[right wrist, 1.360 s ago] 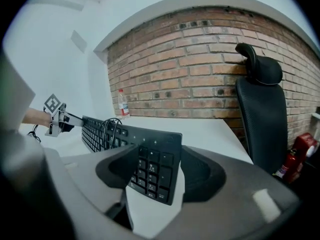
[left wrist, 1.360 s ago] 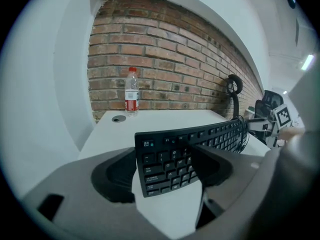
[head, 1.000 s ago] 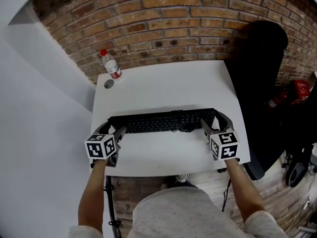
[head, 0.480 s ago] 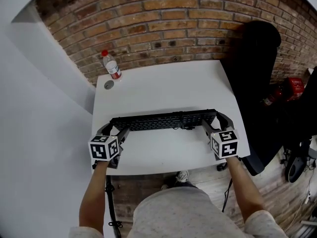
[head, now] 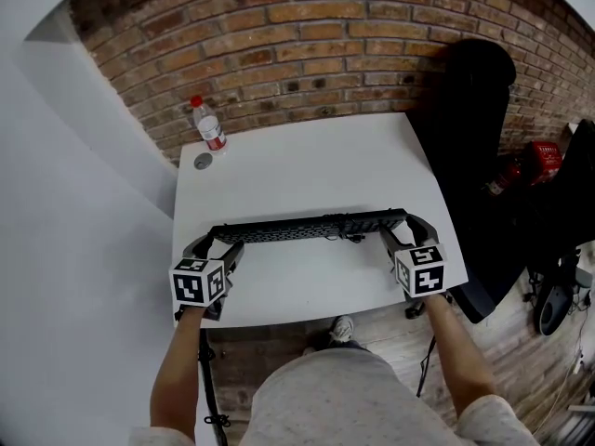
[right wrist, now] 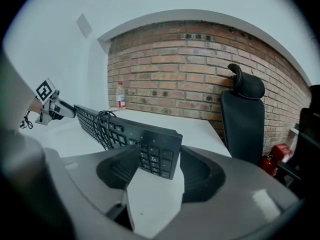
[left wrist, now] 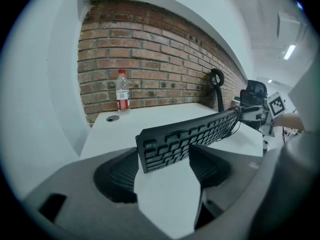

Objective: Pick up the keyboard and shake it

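Now that the keyboard [head: 311, 227] has tipped from flat to nearly edge-on, it hangs just above the surface [head: 307, 165]. My left tool [head: 216, 242] clamps one end with its jaws wide. My right tool [head: 407, 223], jaws just squeezing tighter, clamps the other end. I judge the lift done and the shaking begun.

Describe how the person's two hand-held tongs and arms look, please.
The left tongs and the right tongs are grey curved shells with black ribbed pads inside. Each carries a white cube with black square markers: left cube, right cube. The forearms are bare of sleeves; light grey clothing shows below. The right jaws have just closed further, the black keyboard between them.
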Demonstrator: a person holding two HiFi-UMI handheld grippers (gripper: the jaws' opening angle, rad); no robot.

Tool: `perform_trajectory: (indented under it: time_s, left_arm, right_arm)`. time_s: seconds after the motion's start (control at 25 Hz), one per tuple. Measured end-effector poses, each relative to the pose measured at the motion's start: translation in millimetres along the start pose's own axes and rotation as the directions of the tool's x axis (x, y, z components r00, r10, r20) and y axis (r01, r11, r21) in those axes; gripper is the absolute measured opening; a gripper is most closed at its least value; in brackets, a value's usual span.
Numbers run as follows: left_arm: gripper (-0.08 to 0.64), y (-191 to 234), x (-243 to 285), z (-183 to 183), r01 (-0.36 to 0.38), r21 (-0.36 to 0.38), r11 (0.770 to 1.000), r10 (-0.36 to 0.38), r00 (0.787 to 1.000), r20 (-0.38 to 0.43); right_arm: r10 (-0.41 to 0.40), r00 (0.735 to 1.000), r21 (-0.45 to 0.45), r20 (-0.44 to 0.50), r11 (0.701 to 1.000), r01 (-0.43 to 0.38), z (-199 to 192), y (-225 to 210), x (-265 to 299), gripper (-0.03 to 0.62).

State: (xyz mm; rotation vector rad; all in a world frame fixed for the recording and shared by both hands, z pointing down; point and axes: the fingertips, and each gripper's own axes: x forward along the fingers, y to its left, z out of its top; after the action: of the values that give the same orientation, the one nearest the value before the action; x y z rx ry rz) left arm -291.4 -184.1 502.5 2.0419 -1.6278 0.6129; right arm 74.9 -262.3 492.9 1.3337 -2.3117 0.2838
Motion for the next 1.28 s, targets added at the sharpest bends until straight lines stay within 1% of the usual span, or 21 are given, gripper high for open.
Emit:
perform_trajectory:
  time_s: [0.28,0.48,0.6,0.84,1.0,1.08,1.28]
  left_arm:
    - [0.305,-1,-7,-11,0.01,0.042,0.999,-0.01,1.0,-0.011]
    - [0.304,-2,-10,-18,0.018,0.072,0.997,-0.016,0.999,-0.033]
    - [0.302,-2,-13,-23,0.021,0.108,0.994,-0.016,0.998,-0.054]
    - [0.302,-4,-18,-33,0.034,0.152,0.988,-0.021,0.996,-0.087]
    - [0.282,-3,-21,-41,0.031,0.165,0.986,-0.014,0.995,-0.102]
    - [0.267,-3,-22,-45,0.028,0.171,0.985,-0.01,0.994,-0.107]
    - [0.259,-6,-26,-54,0.029,0.18,0.983,-0.007,0.992,-0.122]
  right_arm:
    - [-0.037,0.999,0.011,-0.017,0.999,0.037,-8,5,-9,0.25]
    - [-0.057,0.998,0.026,-0.033,0.998,0.058,-14,9,-15,0.245]
    - [-0.064,0.997,0.028,-0.041,0.997,0.065,-19,13,-20,0.225]
    - [-0.084,0.994,0.026,-0.062,0.996,0.086,-27,15,-27,0.221]
    - [-0.119,0.99,0.016,-0.078,0.993,0.12,-35,15,-32,0.178]
    - [-0.124,0.989,0.017,-0.086,0.992,0.125,-40,16,-35,0.178]
    - [-0.137,0.984,0.024,-0.111,0.99,0.141,-51,19,-42,0.178]
